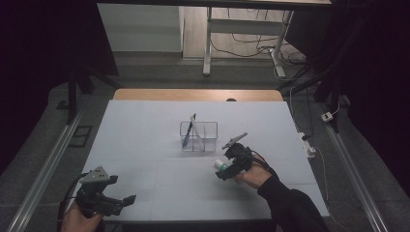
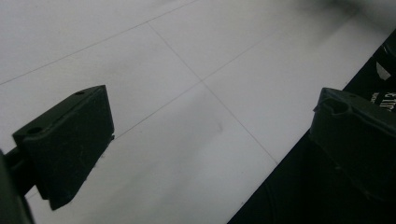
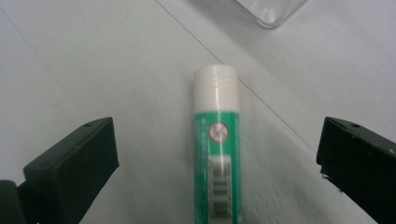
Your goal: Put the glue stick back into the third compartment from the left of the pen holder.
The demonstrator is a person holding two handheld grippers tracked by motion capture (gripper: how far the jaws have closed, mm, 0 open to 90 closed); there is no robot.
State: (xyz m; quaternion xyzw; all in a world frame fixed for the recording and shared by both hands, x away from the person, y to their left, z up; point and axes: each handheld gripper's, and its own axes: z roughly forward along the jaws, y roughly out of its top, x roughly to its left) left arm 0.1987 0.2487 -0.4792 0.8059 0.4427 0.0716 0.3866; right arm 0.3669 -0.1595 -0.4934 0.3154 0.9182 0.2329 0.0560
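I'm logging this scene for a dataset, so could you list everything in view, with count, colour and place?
glue stick: one, green body with white cap, lying on the table between the right gripper's open jaws, touched by neither
clear organiser: one, transparent, with compartments, at the table's middle
pen: one, blue, leaning in the organiser's left compartment
table: one, white top with a wooden far edge
desk frame: one, white legs, on the floor beyond the table, cables around it
power strip: one, white, off the table's right edge
left gripper: one, black, jaws open, at the table's near left edge
right gripper: one, black, jaws open around the glue stick
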